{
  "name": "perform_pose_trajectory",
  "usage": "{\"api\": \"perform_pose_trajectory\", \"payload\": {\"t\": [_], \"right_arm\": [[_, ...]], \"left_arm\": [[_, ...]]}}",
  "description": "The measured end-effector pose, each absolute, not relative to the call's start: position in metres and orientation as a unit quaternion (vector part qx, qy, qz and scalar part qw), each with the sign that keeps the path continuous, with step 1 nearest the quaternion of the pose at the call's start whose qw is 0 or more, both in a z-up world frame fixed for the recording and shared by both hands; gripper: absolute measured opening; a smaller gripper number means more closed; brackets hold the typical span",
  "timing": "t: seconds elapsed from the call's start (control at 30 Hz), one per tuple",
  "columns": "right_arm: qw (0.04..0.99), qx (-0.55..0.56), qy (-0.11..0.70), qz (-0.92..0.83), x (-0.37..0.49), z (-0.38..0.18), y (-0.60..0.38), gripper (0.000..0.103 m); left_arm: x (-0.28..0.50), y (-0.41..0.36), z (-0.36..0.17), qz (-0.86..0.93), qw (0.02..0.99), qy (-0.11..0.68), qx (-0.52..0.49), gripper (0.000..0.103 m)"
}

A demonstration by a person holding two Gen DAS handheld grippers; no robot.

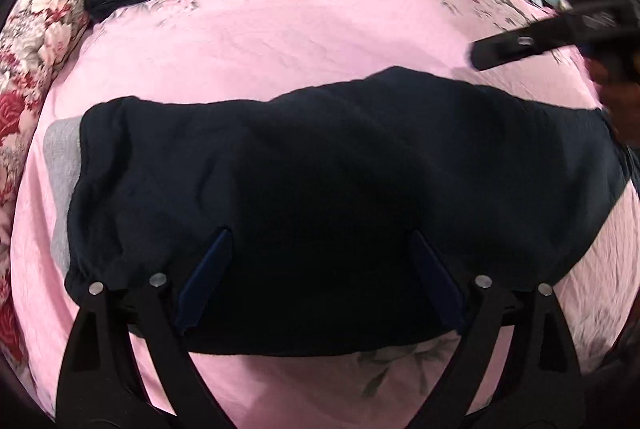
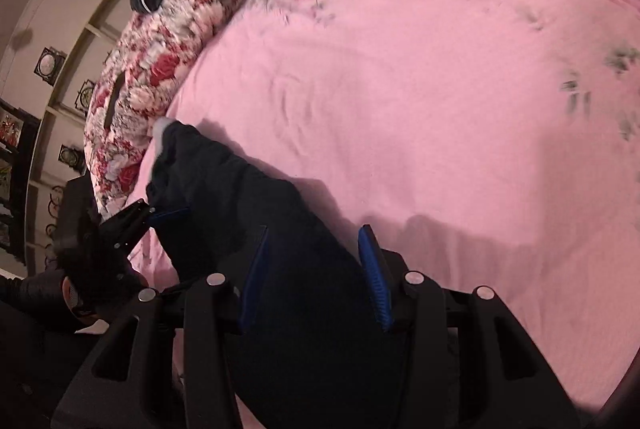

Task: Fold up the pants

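Between my spread left gripper [image 1: 320, 269] and spread right gripper [image 2: 316, 269], the pants [image 1: 320, 157] look soft, limp; I'd pinch the edge.

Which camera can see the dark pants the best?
The left wrist camera. There the dark pants spread wide across the pink bedsheet, with nearly the whole folded shape in view. The right wrist camera shows them only slantwise, running off the bottom behind the right tool.
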State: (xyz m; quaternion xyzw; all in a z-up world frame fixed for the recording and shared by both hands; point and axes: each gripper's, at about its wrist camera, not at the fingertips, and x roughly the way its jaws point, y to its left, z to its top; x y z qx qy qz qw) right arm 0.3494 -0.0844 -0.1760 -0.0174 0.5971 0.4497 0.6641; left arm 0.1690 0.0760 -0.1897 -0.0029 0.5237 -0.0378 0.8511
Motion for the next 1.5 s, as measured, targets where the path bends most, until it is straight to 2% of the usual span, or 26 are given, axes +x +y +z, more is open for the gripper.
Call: {"api": "perform_pose_trajectory", "payload": {"t": [0.17, 0.43, 0.47, 0.5, 0.6, 0.67, 0.77, 0.83, 0.9, 0.97, 1.0, 1.07, 1.23, 1.33, 1.5], "right_arm": [[0.596, -0.045, 0.653, 0.466, 0.339, -0.192, -0.086, 0.046], [0.485, -0.027, 0.676, 0.554, 0.314, -0.178, -0.08, 0.049], [0.484, -0.021, 0.674, 0.557, 0.315, -0.177, -0.082, 0.05], [0.485, -0.014, 0.671, 0.56, 0.317, -0.177, -0.083, 0.056], [0.504, 0.006, 0.686, 0.525, 0.331, -0.195, -0.079, 0.058], [0.46, 0.065, 0.702, 0.541, 0.332, -0.206, -0.075, 0.06], [0.411, 0.101, 0.696, 0.58, 0.324, -0.208, -0.061, 0.07], [0.4, 0.123, 0.699, 0.58, 0.323, -0.217, -0.049, 0.071], [0.396, 0.153, 0.695, 0.581, 0.328, -0.222, -0.039, 0.071], [0.433, 0.169, 0.674, 0.574, 0.341, -0.215, -0.036, 0.07], [0.469, 0.181, 0.652, 0.568, 0.354, -0.207, -0.041, 0.065], [0.482, 0.214, 0.638, 0.561, 0.37, -0.203, -0.049, 0.055], [0.488, 0.245, 0.65, 0.528, 0.379, -0.231, -0.06, 0.046], [0.481, 0.26, 0.649, 0.529, 0.379, -0.235, -0.065, 0.046], [0.486, 0.25, 0.652, 0.526, 0.377, -0.233, -0.069, 0.046]], "left_arm": [[0.17, 0.081, -0.191, -0.054, 0.854, 0.518, -0.01, 0.094], [0.172, 0.081, -0.194, -0.067, 0.853, 0.517, 0.004, 0.095], [0.171, 0.079, -0.194, -0.066, 0.853, 0.517, 0.007, 0.095], [0.172, 0.078, -0.195, -0.066, 0.853, 0.518, 0.01, 0.096], [0.174, 0.077, -0.196, -0.065, 0.851, 0.52, 0.012, 0.099], [0.175, 0.075, -0.197, -0.064, 0.85, 0.522, 0.016, 0.099], [0.176, 0.074, -0.199, -0.062, 0.851, 0.522, 0.018, 0.099], [0.177, 0.072, -0.201, -0.058, 0.851, 0.522, 0.021, 0.099], [0.177, 0.071, -0.203, -0.056, 0.85, 0.524, 0.021, 0.099], [0.176, 0.069, -0.203, -0.054, 0.85, 0.524, 0.021, 0.099], [0.176, 0.069, -0.203, -0.053, 0.85, 0.523, 0.023, 0.099], [0.175, 0.068, -0.203, -0.052, 0.852, 0.519, 0.027, 0.099], [0.176, 0.068, -0.202, -0.056, 0.849, 0.524, 0.033, 0.099], [0.178, 0.082, -0.186, -0.069, 0.84, 0.539, 0.015, 0.099], [0.193, 0.14, -0.139, -0.055, 0.869, 0.487, -0.064, 0.098]]}}
